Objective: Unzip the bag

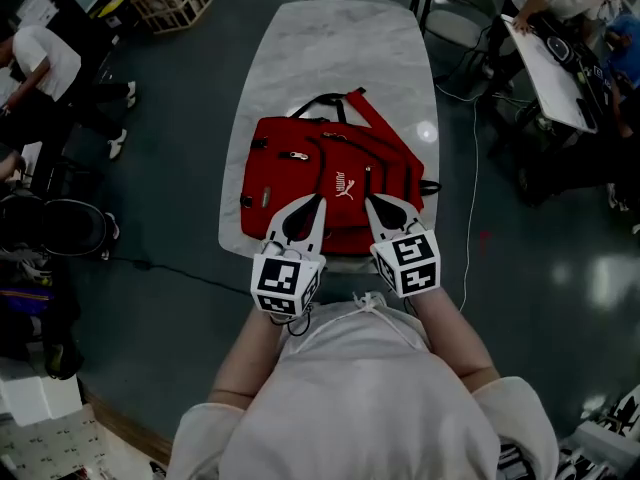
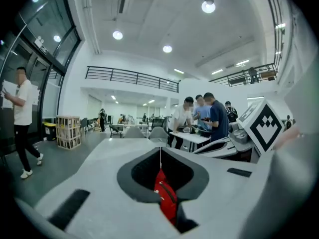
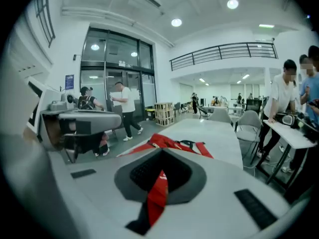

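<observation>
One bag (image 1: 320, 163), red, flat on the pale surface (image 1: 340, 48), lengthwise away from the person, straps at the far end.

Position relative to grippers: the left gripper (image 1: 312, 206) and right gripper (image 1: 375, 208) lie side by side over the bag's near end, tips pointing away from the person and converging slightly. Each sits low against the red fabric.

Left gripper (image 2: 160, 158): jaws closed tip to tip, leaving only the hollow behind the tips. A strip of the bag (image 2: 166, 198) shows through that hollow.

Right gripper (image 3: 162, 153): jaws likewise together at the tips. Red fabric shows through the hollow, and more of the bag (image 3: 172, 144) lies beyond on the surface (image 3: 209, 128).

Not legible: whether either pair of tips pinches a zip pull or fabric. The bag's near edge is covered by both grippers in the head view. That view is dim, so it is unclear whether the zips are open or closed.

Appearance: red body, white logo (image 1: 345, 186) near the middle, small dark pulls (image 1: 295, 155) on the left panel, red straps and a black handle (image 1: 325, 100) at the far end.
</observation>
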A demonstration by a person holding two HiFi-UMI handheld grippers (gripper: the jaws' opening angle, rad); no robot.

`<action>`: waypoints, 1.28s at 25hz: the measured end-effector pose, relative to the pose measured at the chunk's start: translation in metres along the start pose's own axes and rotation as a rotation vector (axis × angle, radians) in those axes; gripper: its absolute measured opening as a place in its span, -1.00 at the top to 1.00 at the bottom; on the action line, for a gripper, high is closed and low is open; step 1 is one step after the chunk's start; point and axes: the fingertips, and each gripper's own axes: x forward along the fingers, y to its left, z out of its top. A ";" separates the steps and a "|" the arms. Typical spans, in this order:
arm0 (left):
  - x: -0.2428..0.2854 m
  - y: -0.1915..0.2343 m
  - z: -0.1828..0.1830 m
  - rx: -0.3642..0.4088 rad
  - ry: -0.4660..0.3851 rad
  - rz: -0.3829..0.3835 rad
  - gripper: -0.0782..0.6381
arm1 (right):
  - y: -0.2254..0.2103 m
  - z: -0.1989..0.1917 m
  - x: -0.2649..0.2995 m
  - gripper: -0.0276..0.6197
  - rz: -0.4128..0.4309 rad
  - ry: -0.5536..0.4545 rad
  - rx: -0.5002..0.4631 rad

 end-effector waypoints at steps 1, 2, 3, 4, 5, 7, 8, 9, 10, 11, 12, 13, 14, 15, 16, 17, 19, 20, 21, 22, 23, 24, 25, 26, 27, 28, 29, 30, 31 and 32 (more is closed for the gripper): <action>-0.002 -0.001 0.010 0.009 -0.023 -0.006 0.73 | 0.002 0.010 -0.003 0.83 0.000 -0.027 -0.008; -0.004 -0.002 0.019 0.016 -0.043 -0.010 0.73 | 0.003 0.019 -0.005 0.83 0.000 -0.050 -0.016; -0.006 -0.003 0.027 0.024 -0.060 -0.014 0.73 | 0.005 0.026 -0.007 0.83 0.001 -0.068 -0.024; -0.007 -0.003 0.034 0.032 -0.075 -0.017 0.73 | 0.007 0.031 -0.009 0.83 0.003 -0.082 -0.028; -0.008 -0.003 0.039 0.038 -0.087 -0.019 0.73 | 0.008 0.035 -0.010 0.83 0.006 -0.095 -0.027; -0.008 -0.002 0.044 0.040 -0.103 -0.019 0.73 | 0.011 0.040 -0.012 0.83 0.009 -0.117 -0.020; -0.007 -0.001 0.045 0.034 -0.105 -0.018 0.73 | 0.012 0.041 -0.012 0.83 0.009 -0.123 -0.018; -0.006 0.000 0.044 0.026 -0.104 -0.016 0.73 | 0.012 0.042 -0.013 0.83 0.010 -0.126 -0.015; -0.006 0.001 0.042 0.018 -0.102 -0.014 0.73 | 0.012 0.042 -0.013 0.83 0.011 -0.126 -0.012; -0.006 0.001 0.040 0.013 -0.098 -0.010 0.73 | 0.012 0.041 -0.013 0.83 0.013 -0.125 -0.008; -0.005 0.002 0.038 0.013 -0.094 -0.006 0.73 | 0.012 0.040 -0.013 0.83 0.014 -0.124 -0.005; -0.006 0.002 0.037 0.017 -0.091 -0.001 0.73 | 0.012 0.040 -0.013 0.83 0.014 -0.124 -0.004; -0.006 0.002 0.036 0.023 -0.088 0.003 0.73 | 0.011 0.040 -0.013 0.83 0.014 -0.125 -0.004; -0.006 0.002 0.036 0.028 -0.088 0.006 0.73 | 0.011 0.040 -0.014 0.83 0.015 -0.126 -0.005; -0.006 0.002 0.036 0.031 -0.087 0.009 0.73 | 0.011 0.041 -0.014 0.83 0.016 -0.128 -0.005; -0.006 0.002 0.037 0.032 -0.087 0.010 0.73 | 0.012 0.041 -0.015 0.83 0.018 -0.129 -0.004; -0.007 0.001 0.037 0.031 -0.087 0.012 0.73 | 0.013 0.042 -0.017 0.83 0.023 -0.132 -0.004; -0.007 0.000 0.038 0.030 -0.086 0.014 0.73 | 0.013 0.042 -0.017 0.83 0.026 -0.134 -0.005; -0.007 -0.001 0.038 0.031 -0.085 0.015 0.73 | 0.014 0.042 -0.018 0.83 0.030 -0.134 -0.005; -0.008 -0.002 0.038 0.032 -0.083 0.017 0.73 | 0.015 0.042 -0.019 0.83 0.033 -0.134 -0.005; -0.008 -0.004 0.038 0.032 -0.082 0.017 0.73 | 0.015 0.042 -0.021 0.83 0.035 -0.134 -0.004; -0.009 -0.005 0.039 0.034 -0.081 0.017 0.73 | 0.016 0.042 -0.021 0.83 0.037 -0.134 -0.004; -0.009 -0.006 0.039 0.035 -0.080 0.017 0.73 | 0.016 0.042 -0.022 0.83 0.038 -0.135 -0.004; -0.009 -0.007 0.039 0.037 -0.079 0.016 0.73 | 0.016 0.042 -0.023 0.83 0.039 -0.135 -0.004; -0.009 -0.007 0.038 0.038 -0.078 0.016 0.73 | 0.016 0.042 -0.023 0.83 0.041 -0.137 -0.004; -0.009 -0.008 0.038 0.039 -0.078 0.017 0.73 | 0.016 0.042 -0.023 0.83 0.043 -0.138 -0.003; -0.009 -0.008 0.038 0.038 -0.077 0.017 0.73 | 0.016 0.042 -0.023 0.83 0.045 -0.139 -0.002; -0.009 -0.008 0.037 0.037 -0.078 0.018 0.73 | 0.017 0.042 -0.023 0.83 0.047 -0.140 -0.002; -0.009 -0.008 0.037 0.036 -0.078 0.019 0.73 | 0.017 0.041 -0.023 0.83 0.048 -0.140 -0.002; -0.010 -0.008 0.037 0.034 -0.078 0.020 0.73 | 0.018 0.041 -0.023 0.83 0.051 -0.140 -0.003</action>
